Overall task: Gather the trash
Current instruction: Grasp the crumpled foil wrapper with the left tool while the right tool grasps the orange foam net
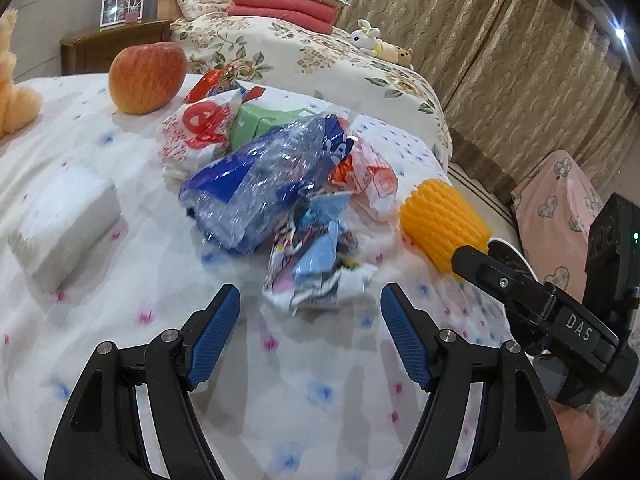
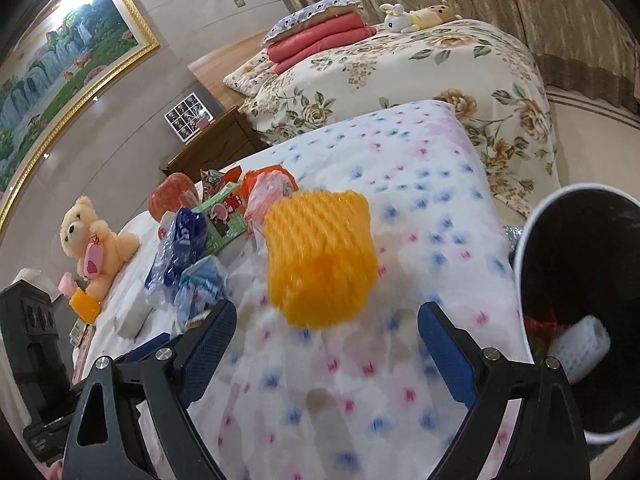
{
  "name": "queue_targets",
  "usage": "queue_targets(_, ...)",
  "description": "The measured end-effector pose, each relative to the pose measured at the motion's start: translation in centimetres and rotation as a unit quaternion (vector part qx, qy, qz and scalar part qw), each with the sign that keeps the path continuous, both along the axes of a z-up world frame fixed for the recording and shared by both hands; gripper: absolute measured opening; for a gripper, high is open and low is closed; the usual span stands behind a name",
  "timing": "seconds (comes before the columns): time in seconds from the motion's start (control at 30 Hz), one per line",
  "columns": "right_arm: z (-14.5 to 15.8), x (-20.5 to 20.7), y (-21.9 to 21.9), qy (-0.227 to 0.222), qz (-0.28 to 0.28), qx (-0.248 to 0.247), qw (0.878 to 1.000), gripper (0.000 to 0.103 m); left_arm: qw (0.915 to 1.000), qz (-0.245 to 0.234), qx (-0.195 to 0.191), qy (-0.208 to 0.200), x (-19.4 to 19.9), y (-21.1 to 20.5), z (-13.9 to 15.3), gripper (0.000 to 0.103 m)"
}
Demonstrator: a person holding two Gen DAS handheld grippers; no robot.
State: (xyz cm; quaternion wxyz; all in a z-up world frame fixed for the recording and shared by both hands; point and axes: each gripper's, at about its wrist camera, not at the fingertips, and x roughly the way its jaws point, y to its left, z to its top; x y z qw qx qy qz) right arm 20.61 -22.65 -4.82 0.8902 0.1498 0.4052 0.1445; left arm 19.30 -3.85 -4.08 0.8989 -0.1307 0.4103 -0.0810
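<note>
A heap of crumpled wrappers lies on the flowered bedspread (image 1: pixel 120 320): a blue clear plastic bag (image 1: pixel 260 184), a light-blue printed wrapper (image 1: pixel 316 264), a white bag with red print (image 1: pixel 196 136), a green carton (image 1: pixel 260 120) and an orange-white wrapper (image 1: pixel 372 180). My left gripper (image 1: pixel 310 332) stands open just short of the light-blue wrapper, nothing between its fingers. An orange foam fruit net (image 2: pixel 320 260) lies ahead of my open right gripper (image 2: pixel 326 352), apart from its pads. A black bin (image 2: pixel 580 300) with a white rim stands off the bed's right edge, with a white foam net (image 2: pixel 580 348) inside.
An apple (image 1: pixel 146 78) sits behind the heap. A white tissue block (image 1: pixel 64 220) lies to its left. A plush bear (image 2: pixel 96 240) sits on the bed. A second bed with a floral cover (image 1: pixel 320 60) and curtains lie behind. A pink cushion (image 1: pixel 560 216) is on the floor.
</note>
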Motion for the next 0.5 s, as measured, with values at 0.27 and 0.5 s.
queue_targets(0.27, -0.7, 1.2, 0.0, 0.006, -0.006, -0.010, 1.000, 0.051, 0.9995, -0.027, 0.016, 0.001, 0.7, -1.0, -0.4, 0.040)
queue_targets(0.5, -0.2, 0.0, -0.7, -0.004, -0.014, -0.006, 1.000, 0.035, 0.9988, -0.047, 0.015, -0.008, -0.4, -1.4, -0.1, 0.032)
